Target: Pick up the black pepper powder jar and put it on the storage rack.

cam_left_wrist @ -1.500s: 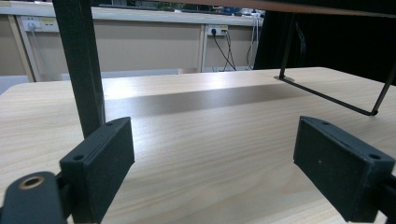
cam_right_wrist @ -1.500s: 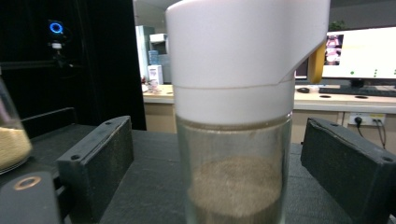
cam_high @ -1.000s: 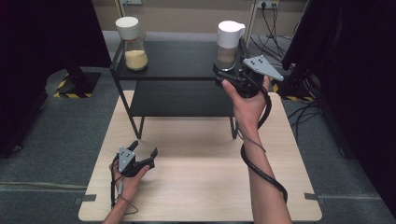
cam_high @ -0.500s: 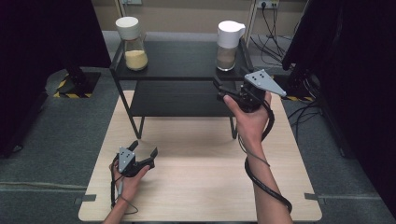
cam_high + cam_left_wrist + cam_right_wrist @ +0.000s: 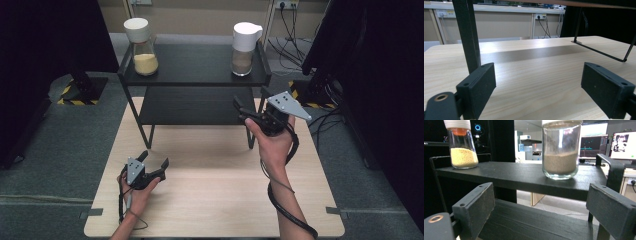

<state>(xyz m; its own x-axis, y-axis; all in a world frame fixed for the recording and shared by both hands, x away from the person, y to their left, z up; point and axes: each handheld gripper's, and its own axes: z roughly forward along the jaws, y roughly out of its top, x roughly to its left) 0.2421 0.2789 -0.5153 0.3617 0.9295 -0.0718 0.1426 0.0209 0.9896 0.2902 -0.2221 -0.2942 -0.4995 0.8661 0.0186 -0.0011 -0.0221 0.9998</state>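
Note:
A black two-tier shelf (image 5: 195, 70) stands at the far side of the wooden table (image 5: 210, 200). On its top tier are a jar of yellow grains (image 5: 144, 50) at the left and a jar of brown grains (image 5: 243, 50) at the right, both white-lidded. My right gripper (image 5: 251, 102) hovers open in front of the shelf's right end, below and short of the brown jar (image 5: 560, 152); its view also takes in the yellow jar (image 5: 464, 147). My left gripper (image 5: 153, 161) rests open low over the table, with nothing between its pads (image 5: 477, 87).
A shelf leg (image 5: 469, 35) rises close ahead of the left gripper, and the shelf's foot bar (image 5: 599, 51) lies farther right. The top tier has raised end rails (image 5: 610, 170). Cables (image 5: 325, 120) and black stands (image 5: 80, 85) sit on the floor around the table.
My right gripper has drawn back from the brown jar toward the person and dropped lower, open and with nothing in it. The left gripper has stayed put.

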